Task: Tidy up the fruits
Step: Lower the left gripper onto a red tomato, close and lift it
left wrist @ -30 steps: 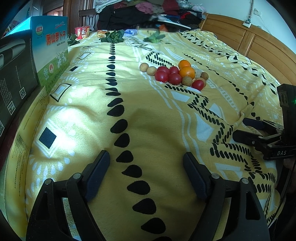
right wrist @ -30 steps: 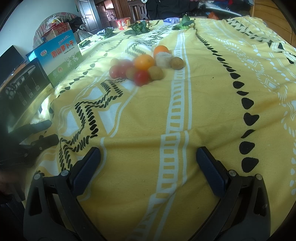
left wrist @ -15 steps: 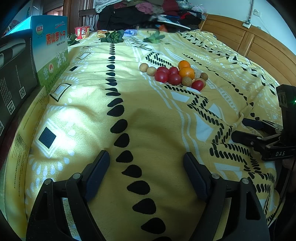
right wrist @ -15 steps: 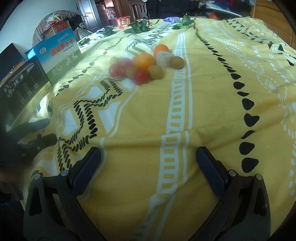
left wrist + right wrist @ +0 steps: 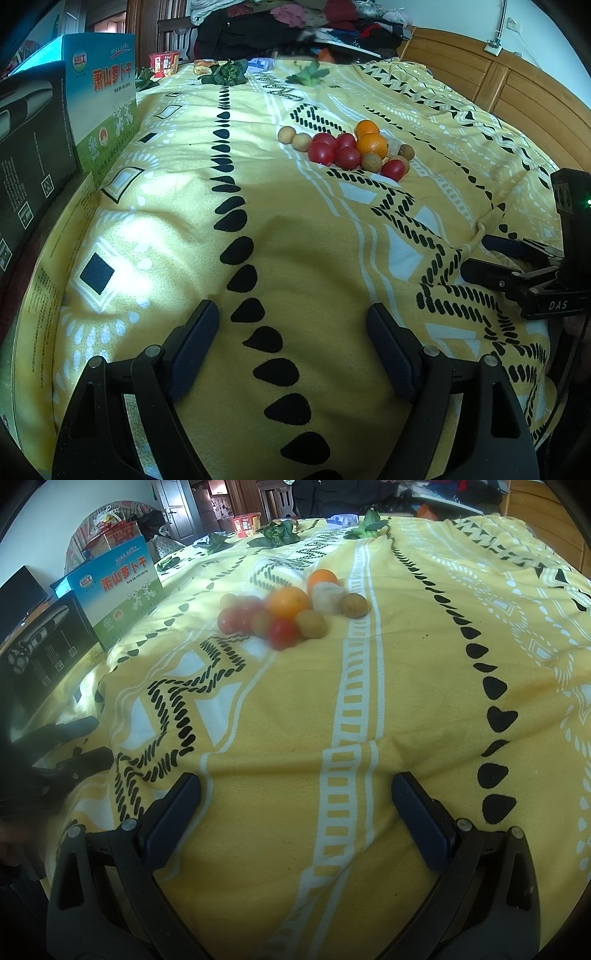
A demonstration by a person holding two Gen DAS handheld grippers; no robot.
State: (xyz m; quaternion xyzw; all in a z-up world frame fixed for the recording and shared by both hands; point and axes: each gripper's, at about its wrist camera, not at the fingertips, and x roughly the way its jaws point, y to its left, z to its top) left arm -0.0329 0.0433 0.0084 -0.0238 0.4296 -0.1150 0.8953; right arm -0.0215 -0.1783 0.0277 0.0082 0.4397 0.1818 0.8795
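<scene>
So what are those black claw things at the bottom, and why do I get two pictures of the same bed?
Those claws are grabbing tools that a person holds, one in each hand. Each tool has a small camera looking out along its two fingers, so you get two pictures. One picture looks out from the left tool, the other from the right tool. Each camera also catches the other tool off to its side. Both tools are open and hold nothing. They hang over a yellow blanket on a bed. Further along lies a little pile of fruit: red tomatoes, oranges and small brown round fruits. A blue and green box stands at the edge of the bed.
</scene>
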